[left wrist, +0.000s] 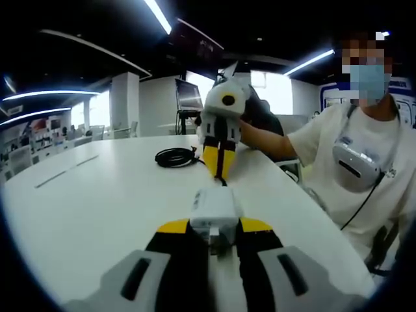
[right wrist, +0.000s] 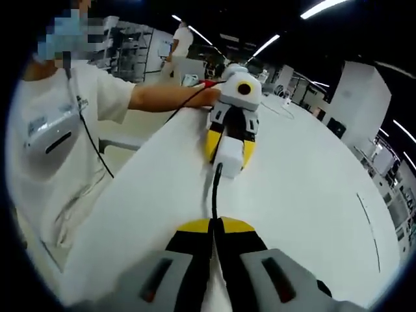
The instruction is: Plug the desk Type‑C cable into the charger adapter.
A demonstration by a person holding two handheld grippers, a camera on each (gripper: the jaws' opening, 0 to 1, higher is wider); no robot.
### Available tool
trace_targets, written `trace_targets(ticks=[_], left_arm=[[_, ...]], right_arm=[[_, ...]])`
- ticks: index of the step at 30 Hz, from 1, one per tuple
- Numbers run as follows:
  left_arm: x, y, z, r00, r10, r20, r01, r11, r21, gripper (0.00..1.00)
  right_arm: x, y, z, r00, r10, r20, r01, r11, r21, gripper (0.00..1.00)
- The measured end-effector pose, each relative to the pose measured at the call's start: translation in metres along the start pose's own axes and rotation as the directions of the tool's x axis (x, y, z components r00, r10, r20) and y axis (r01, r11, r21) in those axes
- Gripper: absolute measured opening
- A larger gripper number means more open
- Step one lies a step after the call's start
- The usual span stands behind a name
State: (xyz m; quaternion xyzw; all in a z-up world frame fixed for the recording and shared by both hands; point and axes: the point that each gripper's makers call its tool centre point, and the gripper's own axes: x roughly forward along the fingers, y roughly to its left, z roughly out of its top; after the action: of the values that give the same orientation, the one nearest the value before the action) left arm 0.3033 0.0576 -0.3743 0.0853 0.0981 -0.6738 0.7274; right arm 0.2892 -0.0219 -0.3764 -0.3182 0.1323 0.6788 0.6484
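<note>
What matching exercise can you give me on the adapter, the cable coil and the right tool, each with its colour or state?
1. charger adapter
2. cable coil
3. right tool

A. black, lying on the table
B. white, gripped by the left tool
C. shut on the cable

Pairs: 1-B, 2-A, 3-C

Table: white, broad, rounded edge; two thin lines mark its surface on the far left.
Person: seated at the table's edge in a white short-sleeved shirt, a pale device hanging on the chest with a thin dark cord below it.
Monitor: on a stand beyond the table.
Pillar: white, square.
Ceiling lights: long bright strips.
Chairs: pale, far left, blurred.
</note>
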Motion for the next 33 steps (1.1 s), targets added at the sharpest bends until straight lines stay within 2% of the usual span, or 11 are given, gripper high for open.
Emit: trace_targets(ticks=[9, 14, 21, 33], left_arm=[[0.0, 0.002, 0.0, 1.0, 0.013, -0.001, -0.013, 1.0, 0.003, 0.26], [0.0, 0.001, 0.0, 1.0, 0.013, -0.005, -0.013, 1.0, 0.003, 0.26], [0.001, 0.002, -0.001, 1.0, 0.027, -0.014, -0.027, 1.0, 0.014, 0.26], [0.001, 0.004, -0.002, 0.999, 0.046, -0.027, -0.045, 0.998, 0.045, 0.26]], right_arm=[[0.002, 0.001, 0.0, 1.0, -0.027, 0.008, 0.027, 1.0, 0.013, 0.03], [0.003, 0.002, 0.006, 0.999, -0.041, 0.018, 0.041, 0.999, -0.009, 0.03], [0.006, 0.002, 0.007, 0.998, -0.052, 0.024, 0.052, 0.999, -0.01, 0.03], [0.018, 0.001, 0.011, 0.997, -0.065, 0.039, 0.065, 0.998, -0.009, 0.03]])
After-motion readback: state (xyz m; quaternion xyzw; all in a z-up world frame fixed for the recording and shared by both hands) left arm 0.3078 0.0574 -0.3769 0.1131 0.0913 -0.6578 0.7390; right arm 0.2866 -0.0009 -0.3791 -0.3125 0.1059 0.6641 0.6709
